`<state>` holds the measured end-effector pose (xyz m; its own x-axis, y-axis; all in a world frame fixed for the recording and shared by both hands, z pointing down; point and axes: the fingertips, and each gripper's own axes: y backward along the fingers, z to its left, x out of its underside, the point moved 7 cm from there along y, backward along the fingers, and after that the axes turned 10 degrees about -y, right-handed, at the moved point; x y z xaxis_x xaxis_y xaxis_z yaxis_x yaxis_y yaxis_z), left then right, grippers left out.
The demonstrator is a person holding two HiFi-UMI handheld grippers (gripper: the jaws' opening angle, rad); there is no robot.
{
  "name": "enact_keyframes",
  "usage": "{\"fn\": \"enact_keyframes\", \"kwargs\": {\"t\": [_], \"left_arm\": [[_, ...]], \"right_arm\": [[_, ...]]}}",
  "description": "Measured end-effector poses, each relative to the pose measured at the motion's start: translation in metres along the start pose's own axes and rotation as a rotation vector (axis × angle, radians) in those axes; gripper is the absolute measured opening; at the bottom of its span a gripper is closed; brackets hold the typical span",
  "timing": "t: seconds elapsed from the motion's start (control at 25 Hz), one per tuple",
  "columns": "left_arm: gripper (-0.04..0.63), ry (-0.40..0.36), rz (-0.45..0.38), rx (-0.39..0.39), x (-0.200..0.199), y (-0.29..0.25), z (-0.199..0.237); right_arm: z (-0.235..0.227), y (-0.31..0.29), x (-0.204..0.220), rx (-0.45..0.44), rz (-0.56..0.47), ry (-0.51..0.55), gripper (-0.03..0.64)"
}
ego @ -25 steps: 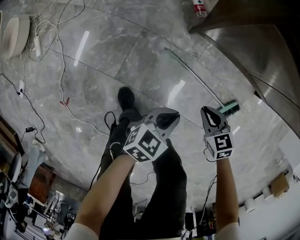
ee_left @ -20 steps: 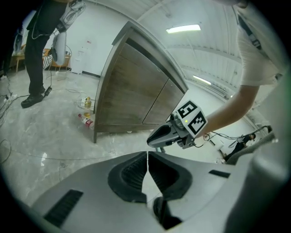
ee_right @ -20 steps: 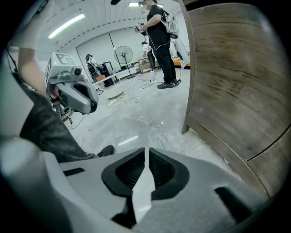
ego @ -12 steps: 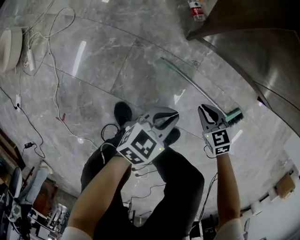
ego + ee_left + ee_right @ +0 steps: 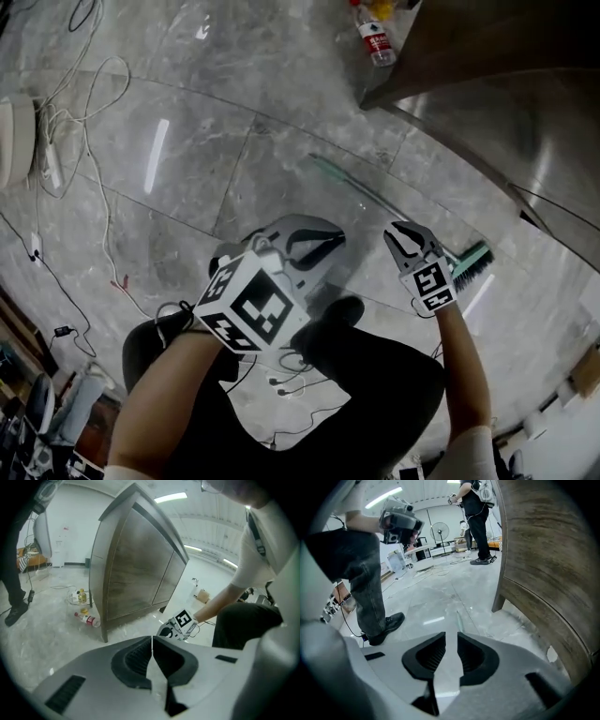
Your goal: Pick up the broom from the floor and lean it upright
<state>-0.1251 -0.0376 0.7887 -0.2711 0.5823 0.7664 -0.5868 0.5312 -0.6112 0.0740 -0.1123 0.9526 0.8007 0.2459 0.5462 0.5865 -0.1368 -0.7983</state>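
Note:
The broom lies flat on the grey marble floor, its thin handle (image 5: 347,181) running down-right to a green brush head (image 5: 472,263). My right gripper (image 5: 401,231) hovers just above the handle near the brush end. Its jaws are opening, and a narrow gap with nothing in it shows between them in the right gripper view (image 5: 451,641). The handle's far tip (image 5: 459,619) shows on the floor just beyond the jaws. My left gripper (image 5: 328,242) hangs to the left of the right one, off the broom, and it is shut and empty (image 5: 152,645).
A dark wooden cabinet (image 5: 487,84) stands on legs just beyond the broom. A plastic bottle (image 5: 373,37) lies by its corner. Loose cables (image 5: 84,159) trail over the floor at the left. My own shoe (image 5: 337,314) is below the grippers. A person (image 5: 478,522) stands far off.
Both grippers have sunk toward the floor and the broom looks nearer. The right gripper's jaws have parted slightly. The left gripper has rolled and stays shut.

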Motion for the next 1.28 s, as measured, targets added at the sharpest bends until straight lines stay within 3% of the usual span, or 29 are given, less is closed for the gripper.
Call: {"fn": "enact_keyframes", "kwargs": {"t": [0.12,0.4,0.48,0.84,1.28], "left_arm": [[0.011,-0.053,0.014,0.008,-0.001,-0.003,0.013],[0.011,-0.279,0.111,-0.018,0.002,-0.014,0.016],[0.011,-0.31,0.127,-0.023,0.002,-0.015,0.014],[0.011,-0.362,0.209,-0.075,0.006,-0.018,0.011],[0.011,-0.29,0.215,-0.121,0.005,-0.017,0.011]], "right_arm": [[-0.011,-0.022,0.013,-0.013,-0.001,0.028,0.084],[-0.026,-0.056,0.044,-0.035,0.001,0.037,0.094],[-0.032,-0.064,0.053,-0.034,0.007,0.05,0.095],[-0.065,-0.096,0.095,-0.018,0.049,0.027,0.101],[-0.082,-0.133,0.135,0.012,0.177,0.116,0.095]]}}
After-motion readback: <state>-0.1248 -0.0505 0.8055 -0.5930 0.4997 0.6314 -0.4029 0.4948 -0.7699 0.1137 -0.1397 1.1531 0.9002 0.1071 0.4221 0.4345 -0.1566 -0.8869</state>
